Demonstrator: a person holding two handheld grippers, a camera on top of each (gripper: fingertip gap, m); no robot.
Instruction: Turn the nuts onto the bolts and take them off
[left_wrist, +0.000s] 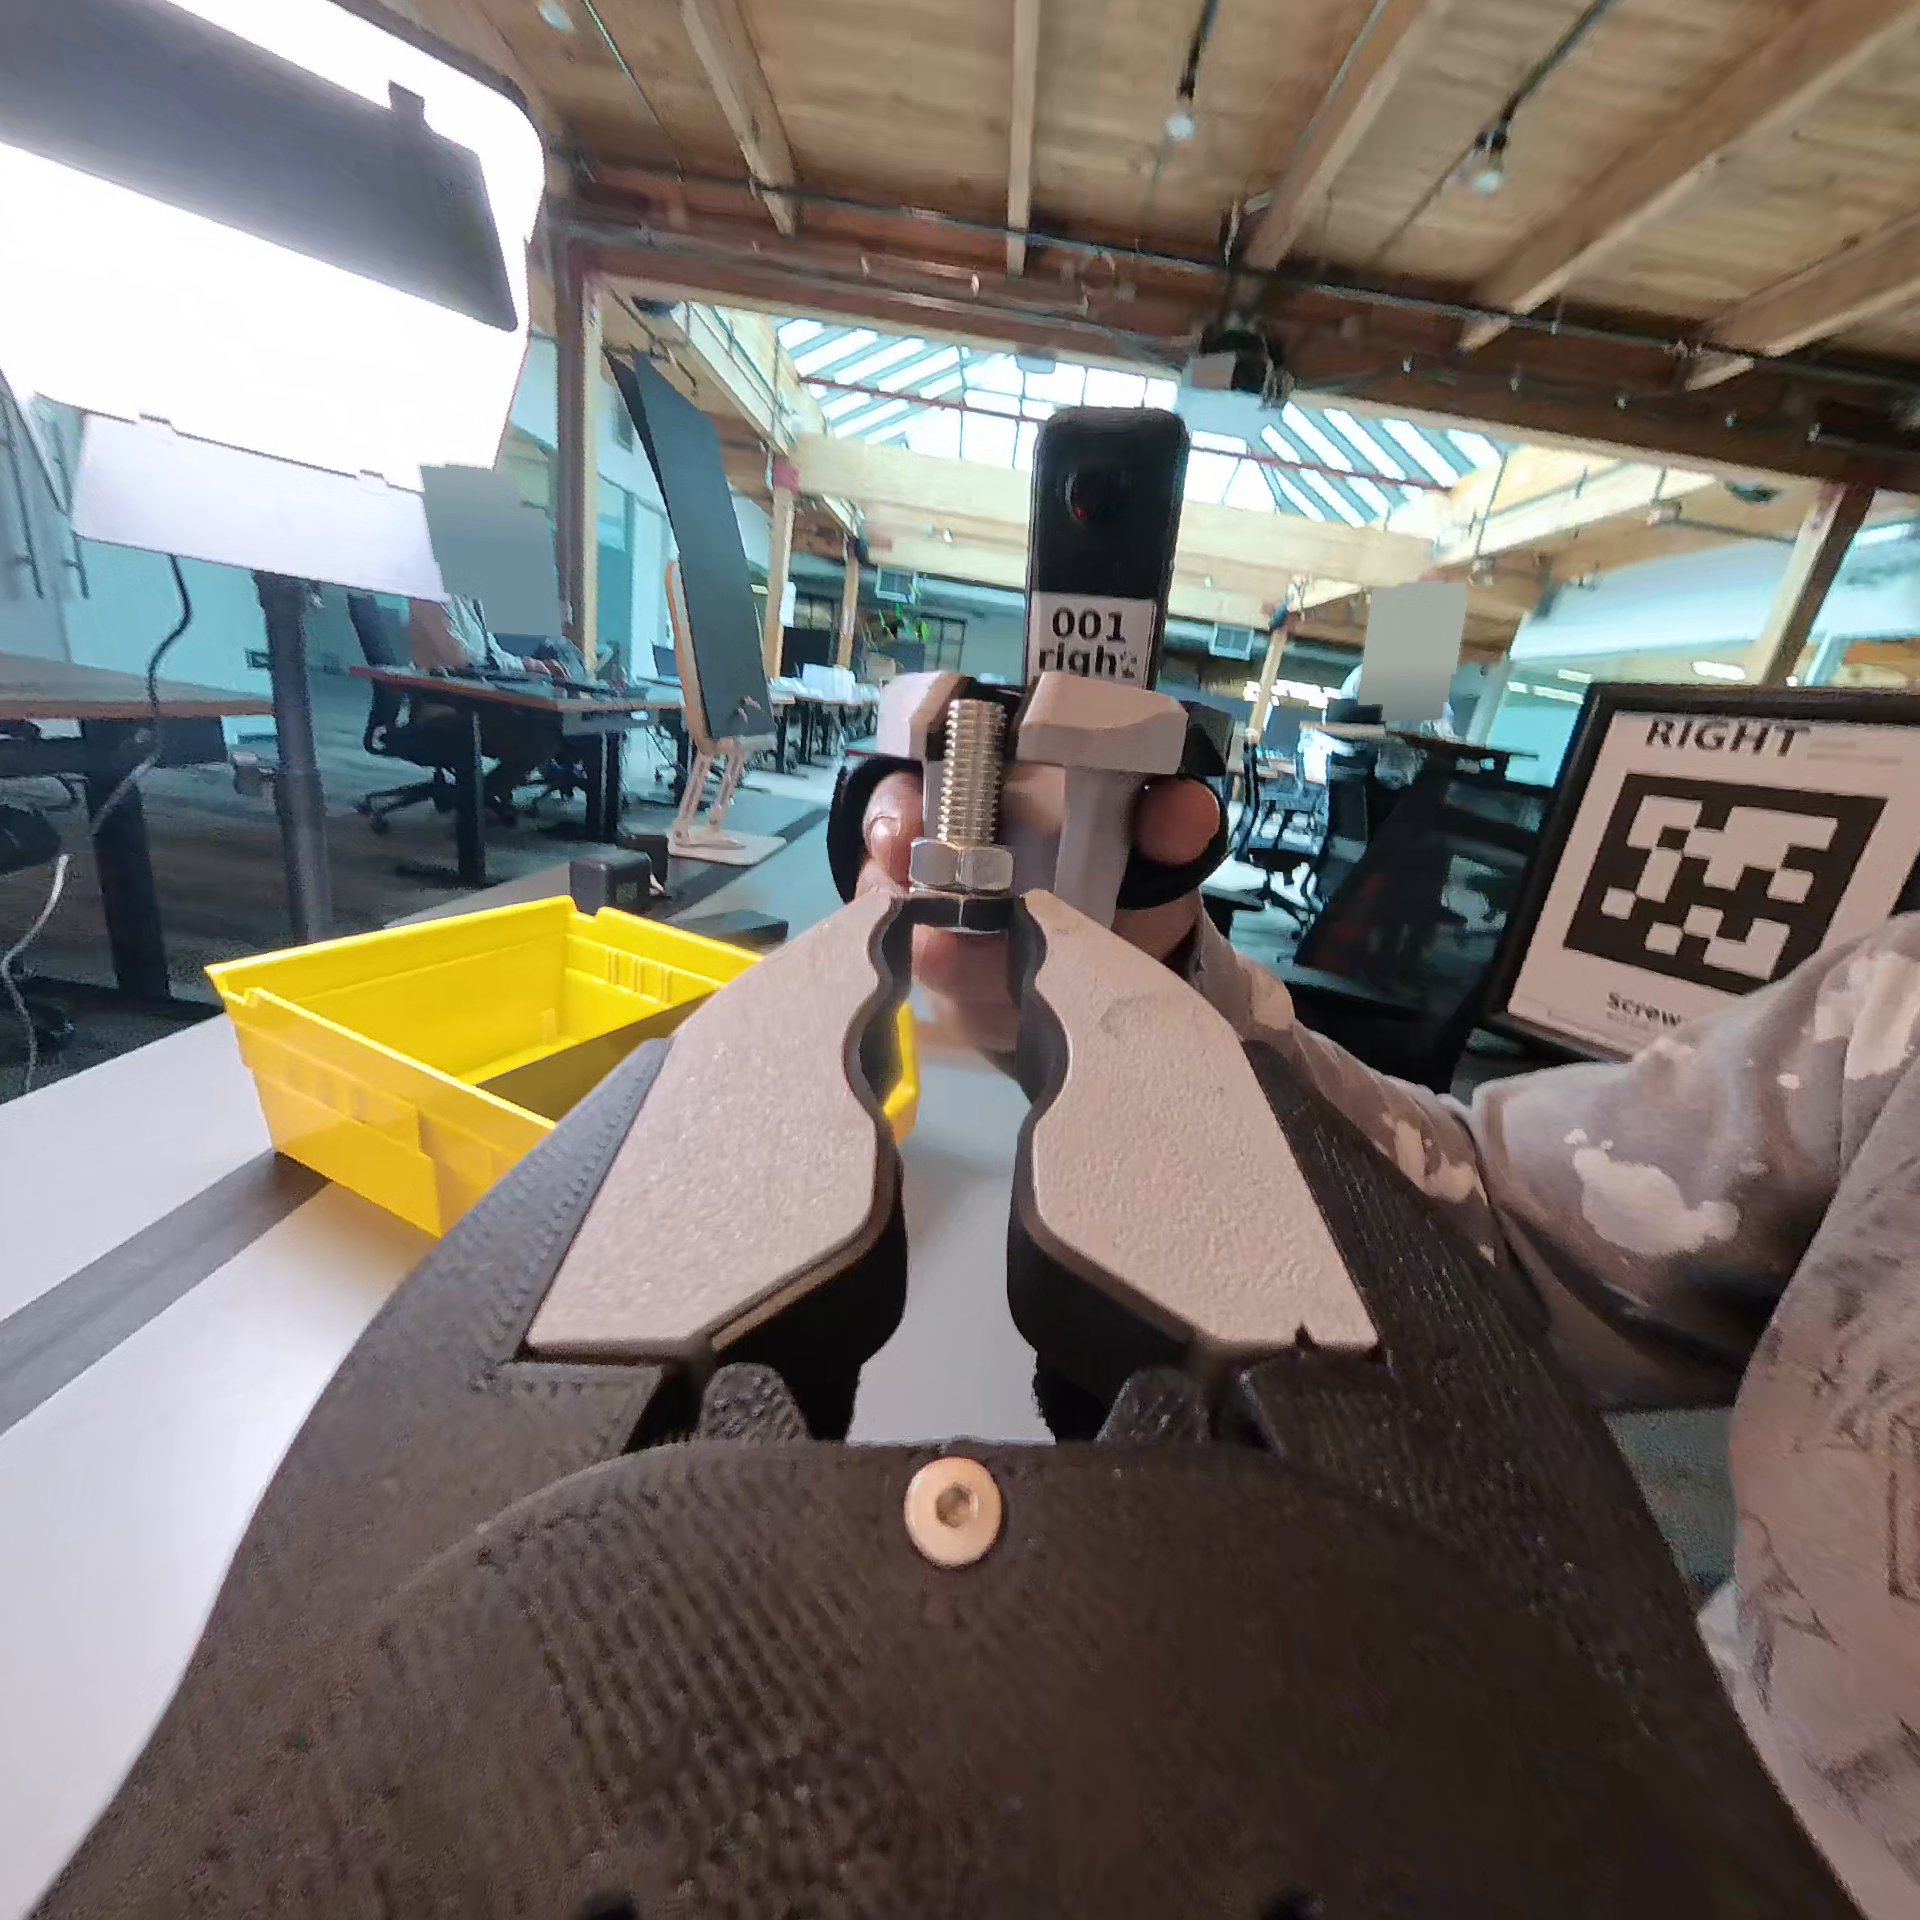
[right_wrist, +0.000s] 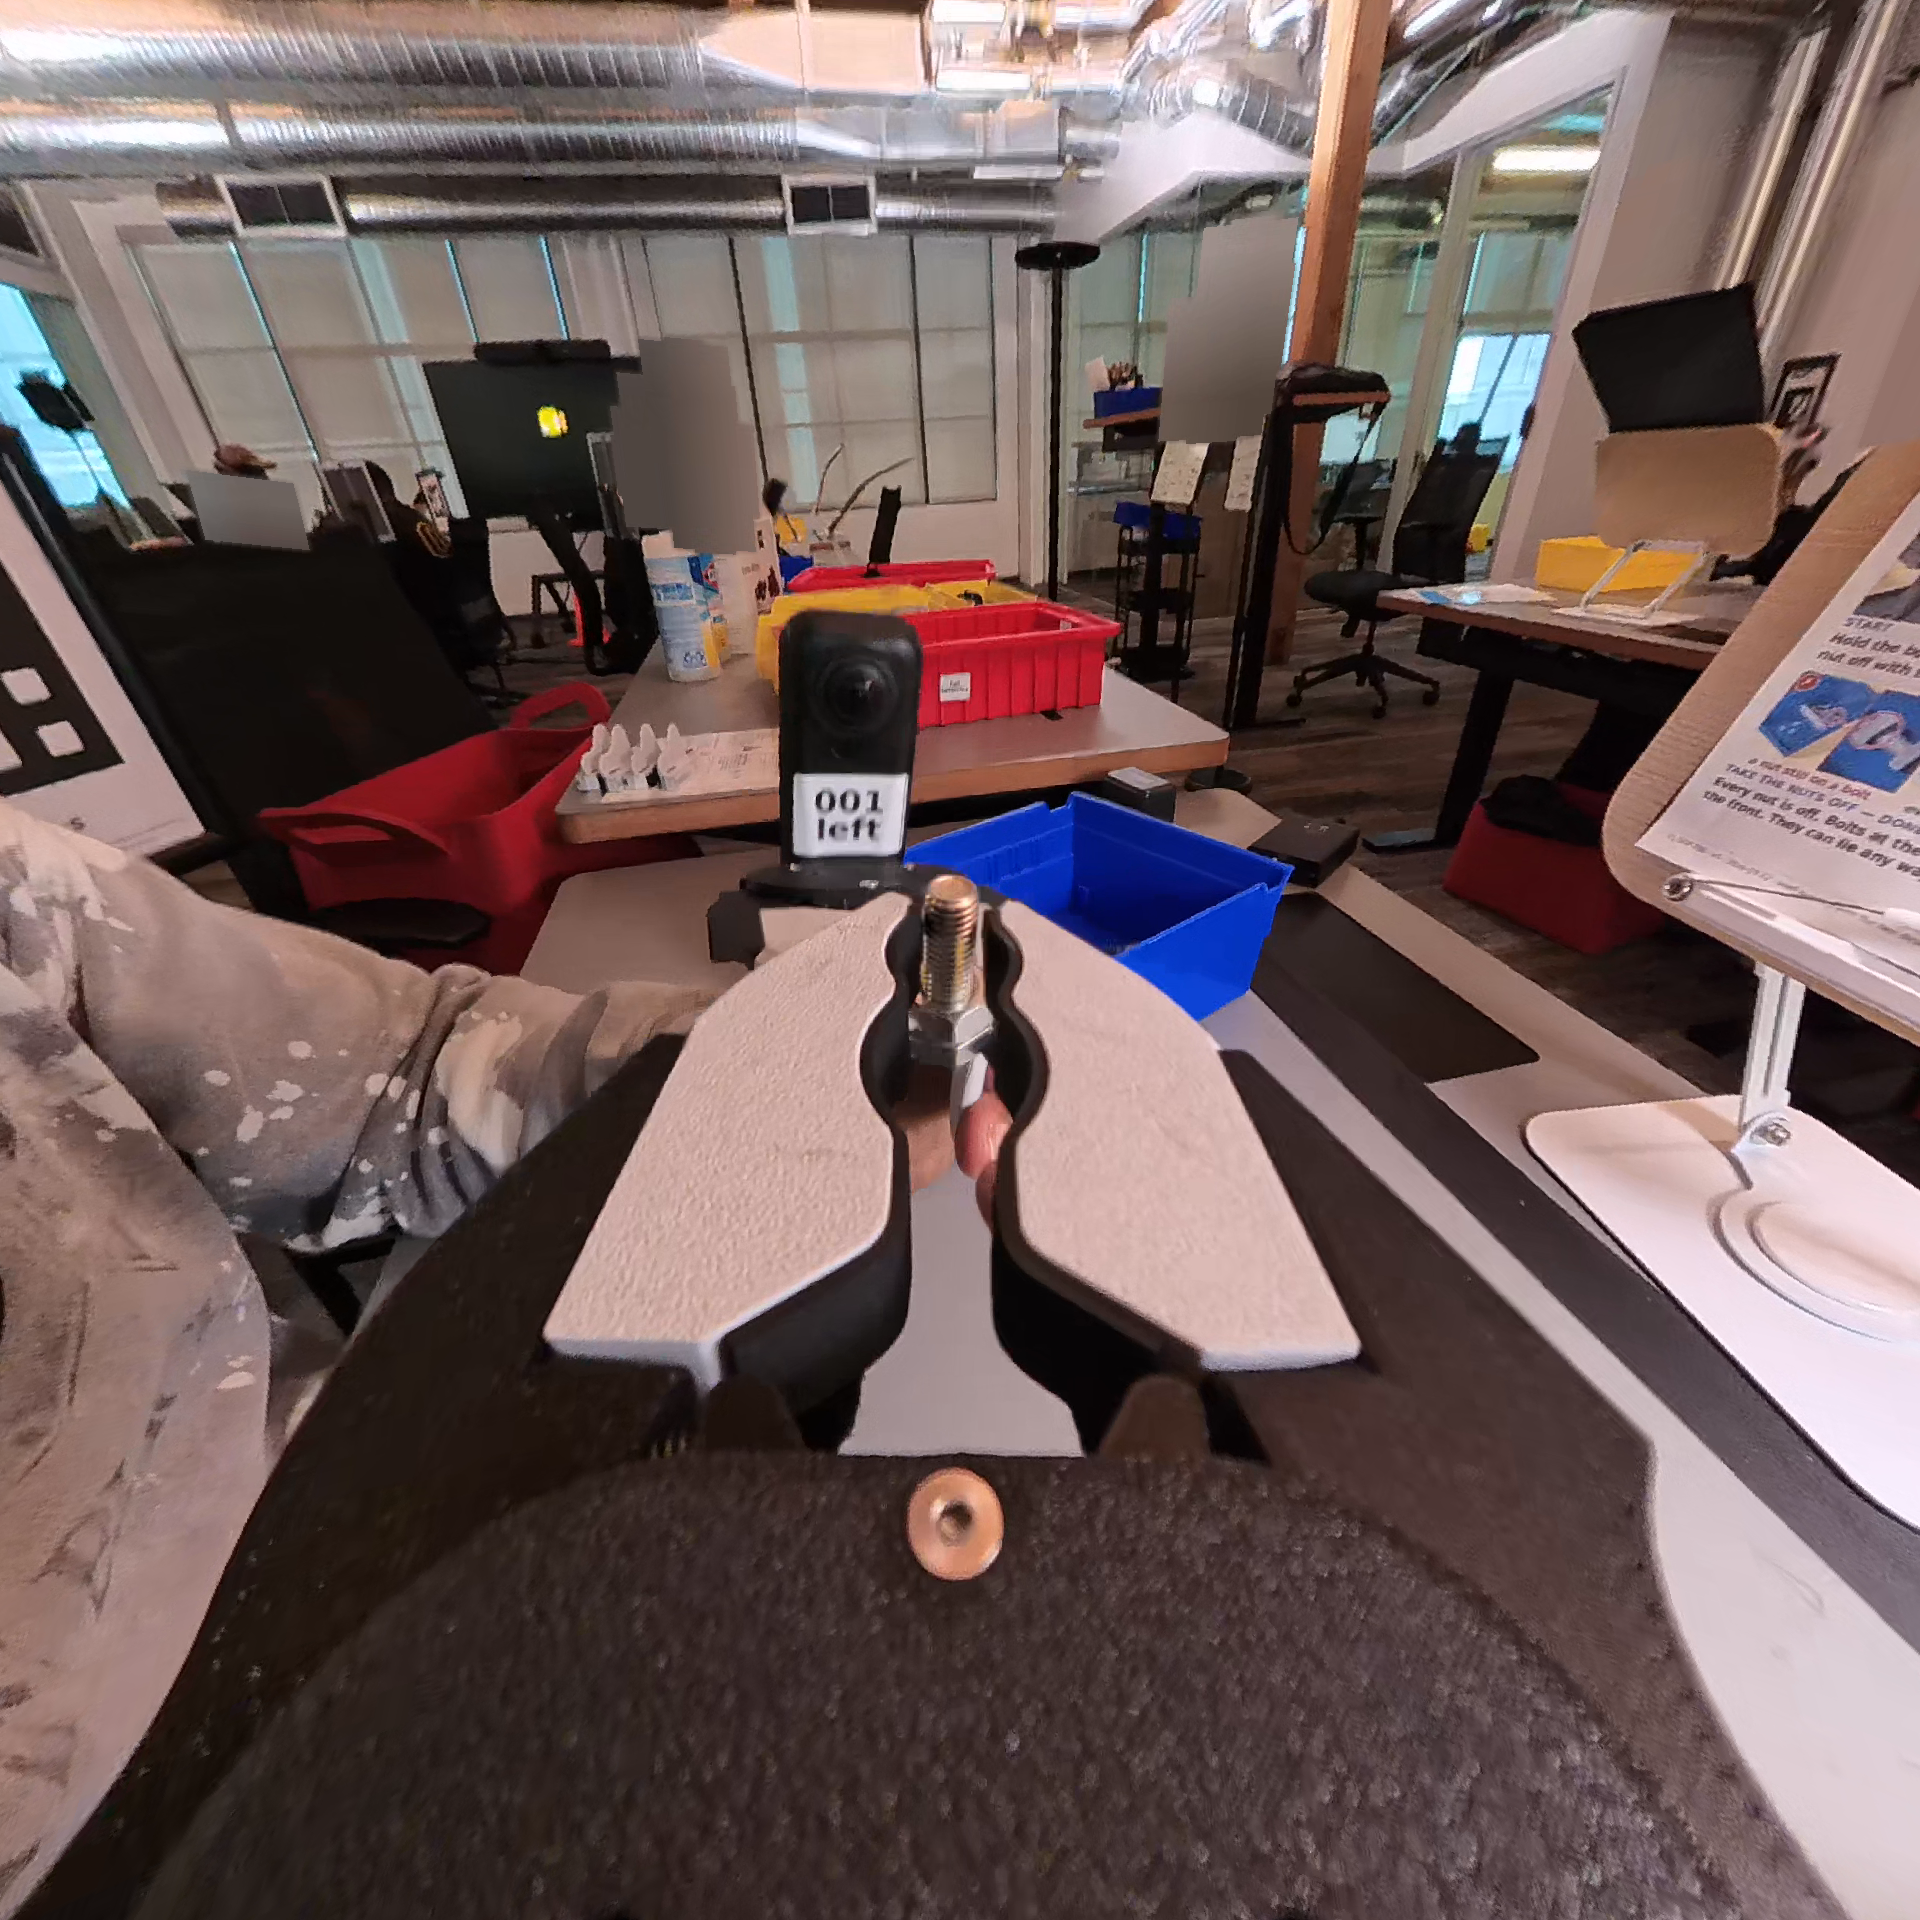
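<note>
Yellow bin (left_wrist: 436, 1049): on the table (left_wrist: 125, 1143), left of the left gripper (left_wrist: 961, 914); what shows of its inside holds nothing, the near corner hidden behind the gripper finger.

Blue bin (right_wrist: 1122, 894): on the table, beyond the right gripper (right_wrist: 951, 956); no contents visible, its near left part is covered by the gripper.

Bolt (left_wrist: 961, 779): held upright in the air between both grippers. Left gripper clamped on the bolt's head, at the fingertips. Right gripper closed on the threaded upper shank.

Nut (left_wrist: 961, 864): on the thread, sitting just above the head.

Hard to make out: the bolt head, mostly sunk between the left fingertips. Hands largely hidden behind the grippers. Sign (left_wrist: 1725, 873) at the right cut off by the sleeve (left_wrist: 1662, 1195).
</note>
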